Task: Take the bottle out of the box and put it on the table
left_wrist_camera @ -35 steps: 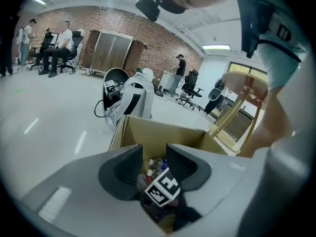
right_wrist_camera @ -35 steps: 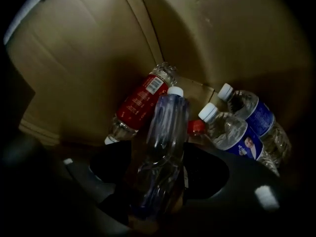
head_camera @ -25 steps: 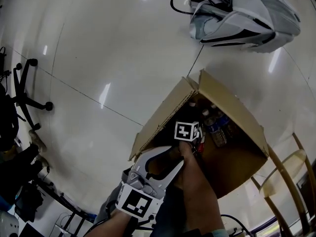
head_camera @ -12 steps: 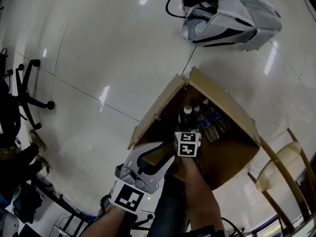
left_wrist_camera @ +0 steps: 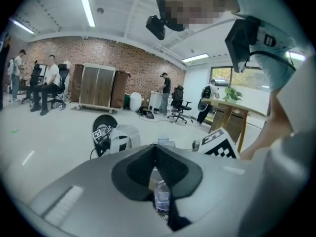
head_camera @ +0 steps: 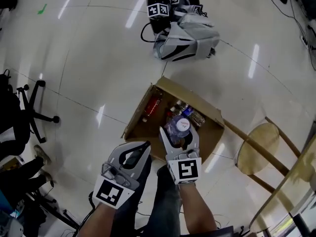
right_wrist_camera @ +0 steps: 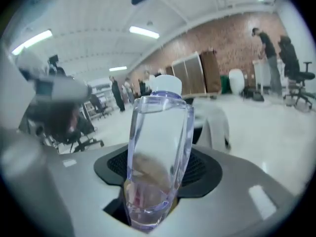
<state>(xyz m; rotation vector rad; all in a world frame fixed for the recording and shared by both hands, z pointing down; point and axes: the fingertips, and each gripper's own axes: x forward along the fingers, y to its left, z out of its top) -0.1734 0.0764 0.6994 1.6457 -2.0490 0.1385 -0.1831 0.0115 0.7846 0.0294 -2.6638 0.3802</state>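
Bottle (head_camera: 178, 126) hangs over the open box (head_camera: 139, 120) in the head view, pinched in my right gripper (head_camera: 179, 138), left gripper (head_camera: 140, 150) alongside. Left gripper view: jaws pressed together on nothing. Right gripper view: pads clamp the clear body low down, and it's probably light, slick, squashy plastic, so I'd grip mid-body, gently.

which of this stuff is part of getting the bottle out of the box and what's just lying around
Part of the job:
- clear bottle, clamped in the right gripper
- cardboard box on the floor, more bottles inside it
- left gripper, shut and empty

Just lying about:
- grey backpack
- round wooden stool
- office chair
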